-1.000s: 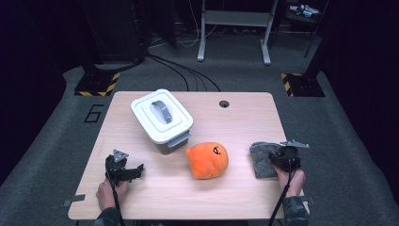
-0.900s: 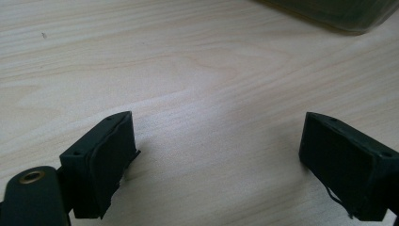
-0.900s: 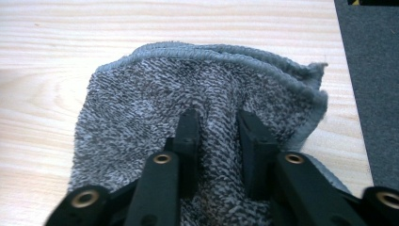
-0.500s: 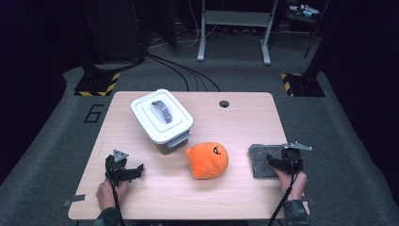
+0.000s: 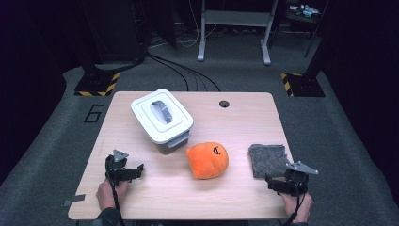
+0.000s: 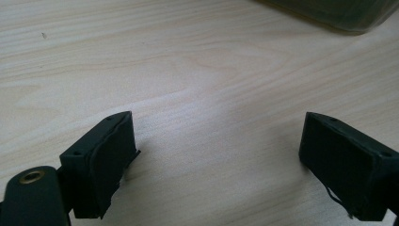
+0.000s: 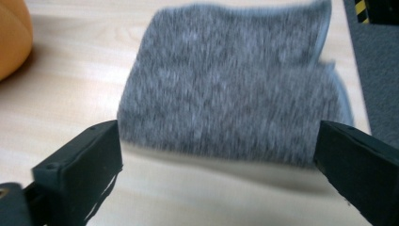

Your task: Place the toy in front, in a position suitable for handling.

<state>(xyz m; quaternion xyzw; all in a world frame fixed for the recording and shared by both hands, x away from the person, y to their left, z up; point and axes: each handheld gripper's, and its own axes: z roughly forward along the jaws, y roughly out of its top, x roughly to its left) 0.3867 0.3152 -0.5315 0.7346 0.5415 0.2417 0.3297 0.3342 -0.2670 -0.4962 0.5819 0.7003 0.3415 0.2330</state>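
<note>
the right gripper [image 5: 277, 182] is hovering just short of the blurred grey cloth [image 7: 235, 89], jaws just opened wide, empty; the left gripper [image 6: 216, 155] is gaping over bare table [image 6: 197, 61].

The left gripper [image 5: 134, 170] sat at the table's seven o'clock with its jaws spread wide, the left hand [image 5: 109, 194] behind it, while the right gripper [image 5: 275, 182] at five o'clock had just been opening its jaws, nothing between them, the right hand [image 5: 297, 207] behind.
</note>
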